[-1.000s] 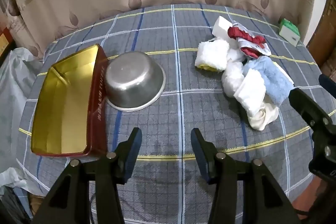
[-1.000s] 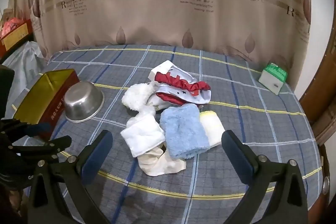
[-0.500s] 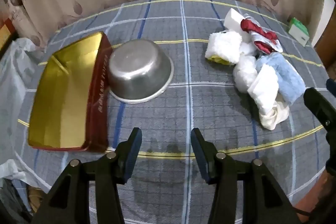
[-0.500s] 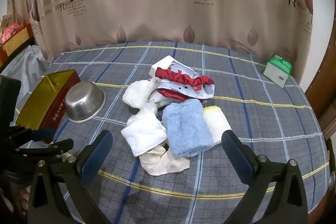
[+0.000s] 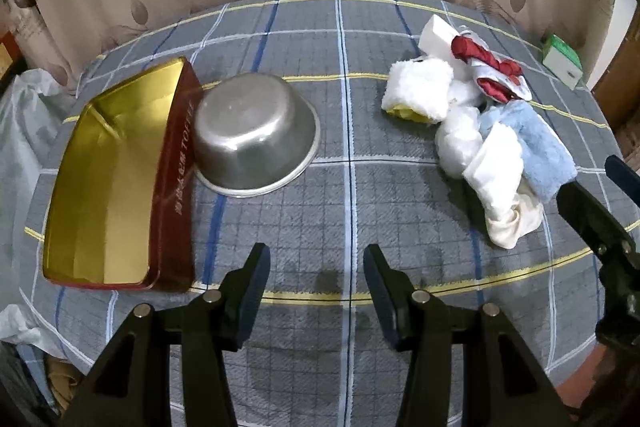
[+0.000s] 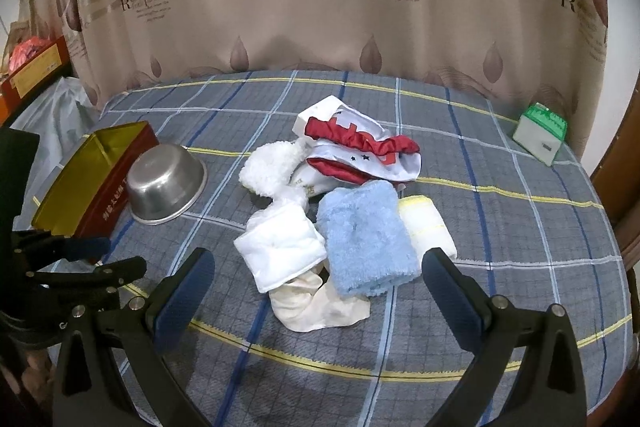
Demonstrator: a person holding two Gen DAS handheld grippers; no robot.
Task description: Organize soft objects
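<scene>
A heap of soft things lies on the plaid table: a blue fluffy cloth (image 6: 366, 237) (image 5: 528, 147), a folded white cloth (image 6: 280, 249) (image 5: 496, 173), a cream sock (image 6: 316, 309), a fluffy white cloth (image 6: 270, 167) (image 5: 418, 89), a yellow-edged white cloth (image 6: 426, 229) and a red-and-white fabric piece (image 6: 360, 155) (image 5: 488, 67). My right gripper (image 6: 318, 287) hovers open just before the heap, with nothing between its fingers. My left gripper (image 5: 316, 279) stands open over bare tablecloth, left of the heap, holding nothing.
An open gold-lined red tin (image 5: 116, 183) (image 6: 86, 179) sits at the left, with an upturned steel bowl (image 5: 254, 135) (image 6: 166, 183) against it. A green-and-white box (image 6: 542, 133) stands at the far right edge. A curtain hangs behind the table.
Both views have shifted only slightly; the heap, tin and bowl lie where they were. Neither gripper has opened, shut or taken hold of anything.
</scene>
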